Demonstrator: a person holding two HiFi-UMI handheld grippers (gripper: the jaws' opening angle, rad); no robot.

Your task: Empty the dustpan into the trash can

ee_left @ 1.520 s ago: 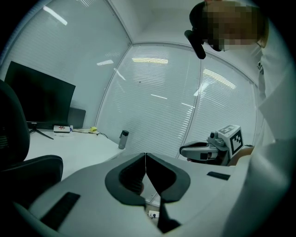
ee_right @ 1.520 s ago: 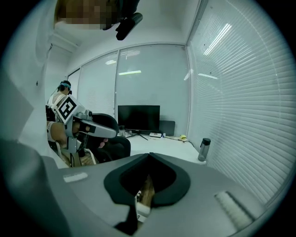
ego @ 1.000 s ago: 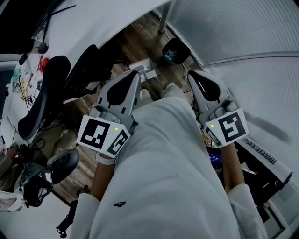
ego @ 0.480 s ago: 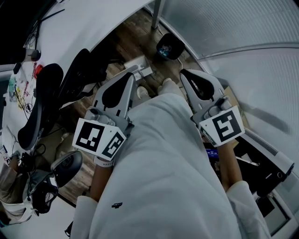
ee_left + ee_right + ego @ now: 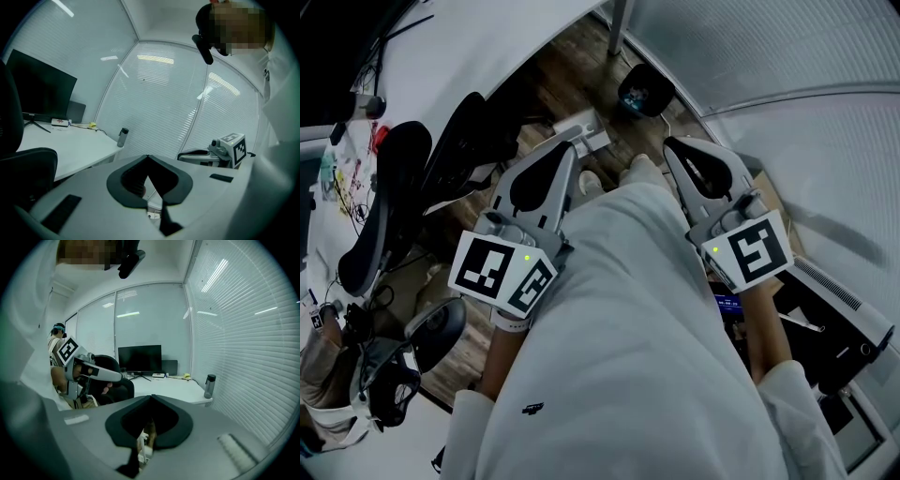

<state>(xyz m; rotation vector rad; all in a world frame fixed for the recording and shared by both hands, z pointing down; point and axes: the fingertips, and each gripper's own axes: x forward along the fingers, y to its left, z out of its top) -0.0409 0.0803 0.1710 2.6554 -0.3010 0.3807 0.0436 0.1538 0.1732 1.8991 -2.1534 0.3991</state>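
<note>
Both grippers are held out in front of the person's white-clad torso, level with each other. My left gripper point(image 5: 567, 150) is shut with nothing between its jaws, and its own view shows the tips point(image 5: 148, 157) meeting. My right gripper point(image 5: 675, 146) is likewise shut and empty point(image 5: 151, 397). Beyond them, a small dark round bin point(image 5: 645, 91) with something blue inside stands on the wooden floor by a table leg. A flat white thing point(image 5: 584, 138) lies on the floor past the left gripper's tip; what it is I cannot tell. No dustpan is plainly in view.
Black office chairs point(image 5: 394, 187) crowd the left, by a white desk point(image 5: 497, 47). On the desk are a monitor point(image 5: 139, 358) and a bottle point(image 5: 123, 137). Blinds cover the glass walls point(image 5: 787, 56). A dark computer case point(image 5: 839, 328) stands low at the right.
The head view has shifted a little. Both grippers stay shut and hold about the same place before the torso.
</note>
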